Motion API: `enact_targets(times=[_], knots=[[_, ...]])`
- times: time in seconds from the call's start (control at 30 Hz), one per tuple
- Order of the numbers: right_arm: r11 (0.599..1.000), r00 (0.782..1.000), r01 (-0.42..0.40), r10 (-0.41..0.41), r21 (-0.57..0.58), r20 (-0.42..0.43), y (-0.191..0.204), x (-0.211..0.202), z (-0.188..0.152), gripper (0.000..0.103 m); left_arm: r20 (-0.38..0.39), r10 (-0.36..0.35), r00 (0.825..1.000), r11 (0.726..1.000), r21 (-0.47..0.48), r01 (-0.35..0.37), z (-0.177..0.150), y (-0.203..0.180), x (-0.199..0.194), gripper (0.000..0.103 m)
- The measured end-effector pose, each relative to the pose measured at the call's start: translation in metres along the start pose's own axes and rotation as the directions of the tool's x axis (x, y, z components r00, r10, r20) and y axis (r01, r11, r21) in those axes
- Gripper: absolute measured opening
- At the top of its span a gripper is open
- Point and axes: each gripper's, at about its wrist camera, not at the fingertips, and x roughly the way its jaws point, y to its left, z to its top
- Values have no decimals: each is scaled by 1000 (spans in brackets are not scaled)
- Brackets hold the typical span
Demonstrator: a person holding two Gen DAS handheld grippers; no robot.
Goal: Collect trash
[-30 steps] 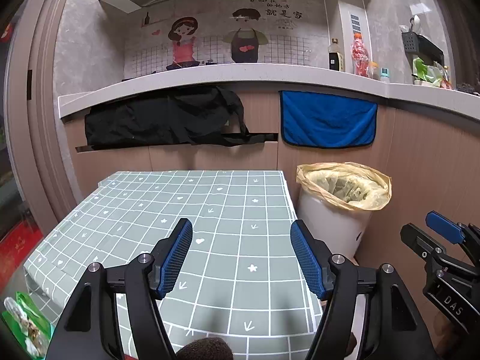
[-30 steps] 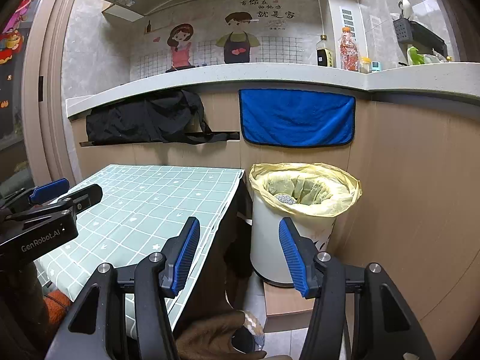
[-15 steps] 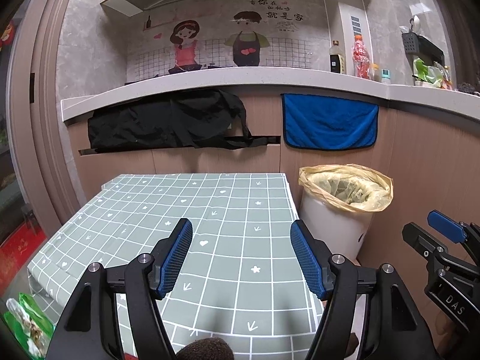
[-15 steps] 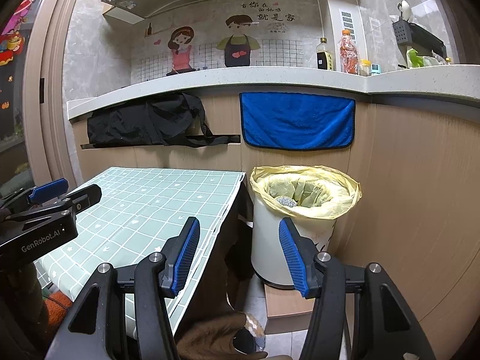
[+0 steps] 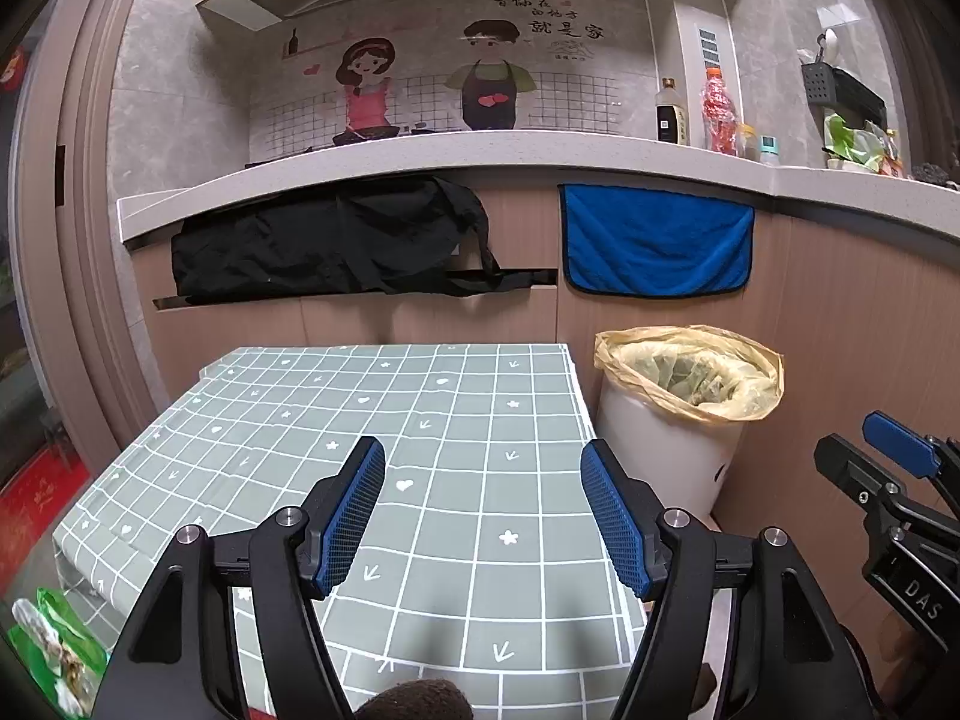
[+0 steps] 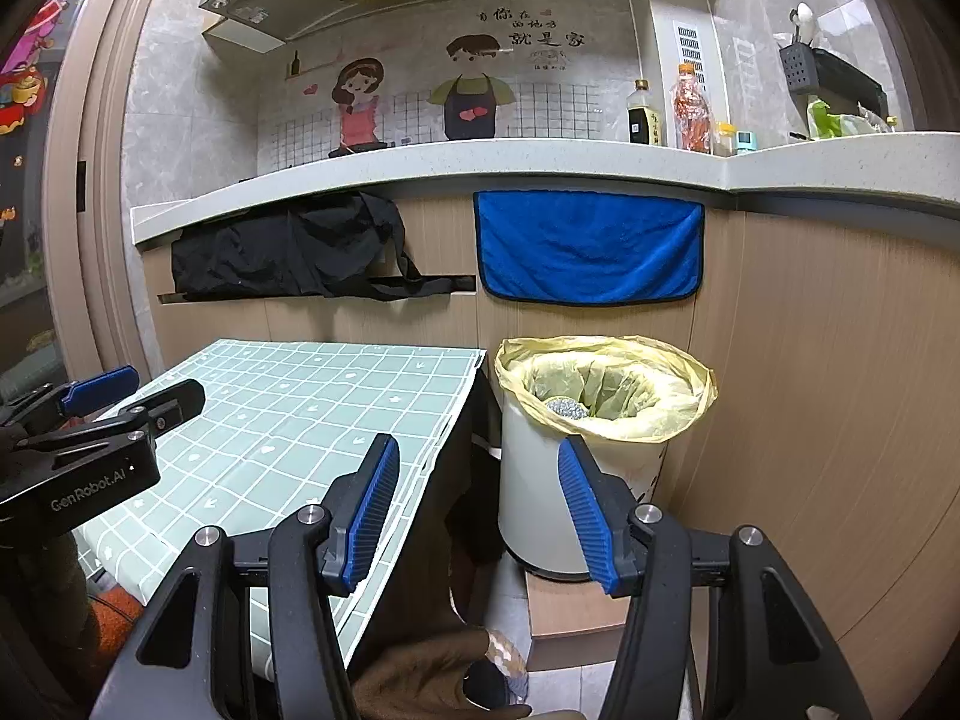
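Trash is what we are after, and the one loose candidate we can see is a green wrapper (image 5: 51,654) in the lower left corner of the left wrist frame, seemingly down on the floor beside the desk. The desk (image 5: 420,420), under a green grid cloth, fills the middle of that frame and carries nothing we can make out. The white trash bin (image 6: 540,480) with its yellow liner (image 6: 606,387) stands just beside the desk's right edge, at centre right of the right wrist frame, with a grey crumpled ball (image 6: 567,408) already inside. Our left gripper (image 5: 483,513) hangs released over the desk; our right gripper (image 6: 477,510), also released and holding nothing, hangs before the gap between desk and bin. We judge we are between pickups: next calls for swinging the left gripper down past the desk's left edge. The bin mouth is unobstructed; the gap beside the desk looks narrow.
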Motion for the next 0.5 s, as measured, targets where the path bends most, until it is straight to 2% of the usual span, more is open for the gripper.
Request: enact_targets(times=[0.5], knots=[[1000,1000,7,-7,5,6,1,-3,1,52,11,-22,1000,1000,17,22,3,4,0,68]])
